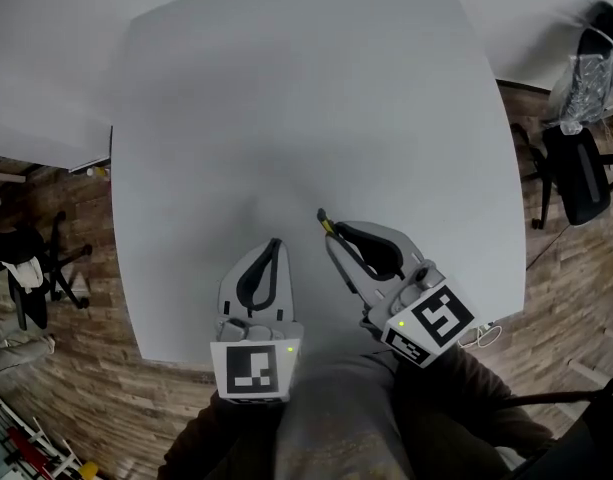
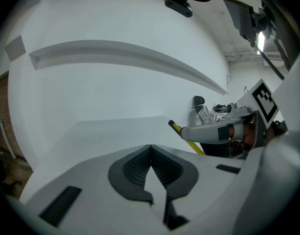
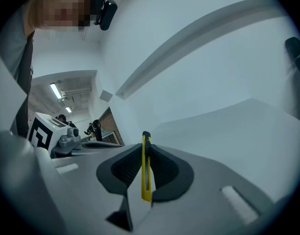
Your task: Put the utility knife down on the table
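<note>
Right gripper view: right tongs (image 3: 146,145) pinch yellow knife (image 3: 146,177), its end poking past pads. Head view: knife over worktop (image 1: 316,98), near edge. Left tongs (image 2: 150,148) pressed together, empty.

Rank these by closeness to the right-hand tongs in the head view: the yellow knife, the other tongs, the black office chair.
1. The slim yellow utility knife: clamped in the right tongs, pointing forward.
2. The grey left tongs: just to their left, over the white table.
3. The black office chair: far right, on the floor beyond the table edge.
</note>
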